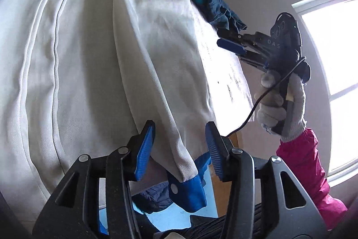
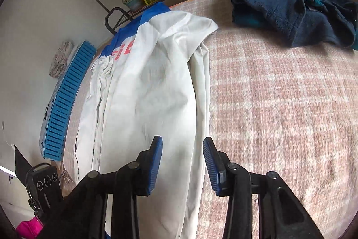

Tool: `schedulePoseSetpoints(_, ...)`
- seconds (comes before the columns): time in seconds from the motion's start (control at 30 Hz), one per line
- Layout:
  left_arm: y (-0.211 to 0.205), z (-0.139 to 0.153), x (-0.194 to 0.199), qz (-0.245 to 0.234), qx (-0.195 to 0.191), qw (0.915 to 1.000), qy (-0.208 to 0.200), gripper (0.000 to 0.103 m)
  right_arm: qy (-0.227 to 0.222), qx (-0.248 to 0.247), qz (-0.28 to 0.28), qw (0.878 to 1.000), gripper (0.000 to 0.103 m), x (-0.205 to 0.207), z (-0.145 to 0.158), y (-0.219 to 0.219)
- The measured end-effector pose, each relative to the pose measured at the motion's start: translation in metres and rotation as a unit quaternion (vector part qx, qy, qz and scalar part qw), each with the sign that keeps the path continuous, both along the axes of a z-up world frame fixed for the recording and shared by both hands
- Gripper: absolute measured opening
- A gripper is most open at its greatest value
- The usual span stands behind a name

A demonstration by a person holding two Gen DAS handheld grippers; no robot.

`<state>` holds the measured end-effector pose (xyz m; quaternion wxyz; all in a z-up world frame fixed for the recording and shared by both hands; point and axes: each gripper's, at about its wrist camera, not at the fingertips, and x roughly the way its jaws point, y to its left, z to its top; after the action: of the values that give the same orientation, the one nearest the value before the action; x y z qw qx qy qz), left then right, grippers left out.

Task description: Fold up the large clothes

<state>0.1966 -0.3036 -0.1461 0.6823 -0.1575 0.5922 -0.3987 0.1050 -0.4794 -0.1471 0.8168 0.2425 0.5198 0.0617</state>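
Left wrist: sleeve between tool pads

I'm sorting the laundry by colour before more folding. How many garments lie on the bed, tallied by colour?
White with blue trim: 1, the jacket
Dark blue: 1, the fleece
Total: 2

blown-out daylight from the window, dark fisheye-curved corners
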Motion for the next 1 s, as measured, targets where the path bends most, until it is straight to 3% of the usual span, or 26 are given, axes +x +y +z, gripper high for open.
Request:
schedulePoseSetpoints(0.07, -0.010, -0.005, 0.004, 0.004, 0.031, 0.9995, -0.004, 0.047, 0.006, 0.011, 0.006, 1.000, 0.040, -0.020, -0.006, 0.008)
schedulePoseSetpoints(0.23, -0.007, -0.023, 0.014, 0.032, 0.042, 0.9985, 0.012, 0.045, 0.011, 0.023, 0.022, 0.999, 0.040, -0.047, -0.019, 0.030)
schedulePoseSetpoints(0.27, -0.006, -0.027, 0.016, 0.033, 0.041, 0.9985, 0.013, 0.038, 0.014, 0.025, 0.026, 0.999, 0.040, -0.049, -0.022, 0.034)
schedulePoseSetpoints(0.3, -0.003, -0.032, 0.017, 0.031, 0.044, 0.9984, 0.017, 0.014, 0.017, 0.025, 0.030, 0.999, 0.041, -0.051, -0.025, 0.038)
schedulePoseSetpoints(0.33, -0.001, -0.038, 0.019, 0.031, 0.048, 0.9980, 0.026, 0.003, 0.019, 0.020, 0.031, 0.999, 0.041, -0.051, -0.028, 0.041)
schedulePoseSetpoints(0.4, 0.007, -0.043, 0.018, 0.037, 0.035, 0.9980, 0.038, 0.003, 0.024, 0.008, 0.030, 0.999, 0.045, -0.052, -0.034, 0.045)
schedulePoseSetpoints(0.57, 0.018, -0.027, 0.008, 0.044, 0.019, 0.9988, 0.014, 0.003, 0.021, 0.015, 0.031, 0.999, 0.045, -0.058, -0.041, 0.053)
schedulePoseSetpoints(0.7, 0.027, -0.016, 0.010, 0.051, 0.015, 0.9986, -0.001, 0.002, 0.027, 0.012, 0.057, 0.998, 0.007, -0.058, -0.041, 0.071)
schedulePoseSetpoints(0.83, 0.046, -0.011, 0.006, 0.055, 0.036, 0.9974, -0.028, 0.001, -0.005, 0.027, 0.093, 0.995, 0.005, -0.069, -0.023, 0.098)
schedulePoseSetpoints(0.9, 0.057, -0.017, 0.005, 0.055, 0.061, 0.9961, -0.034, 0.001, -0.021, 0.025, 0.108, 0.994, 0.011, -0.069, -0.015, 0.102)
schedulePoseSetpoints(0.93, 0.064, -0.023, 0.006, 0.061, 0.067, 0.9956, -0.025, 0.001, -0.022, 0.028, 0.103, 0.994, 0.030, -0.067, -0.014, 0.099)
schedulePoseSetpoints(1.0, 0.076, -0.033, 0.009, 0.075, 0.056, 0.9956, 0.002, 0.001, -0.025, 0.052, 0.067, 0.996, 0.048, -0.062, -0.019, 0.082)
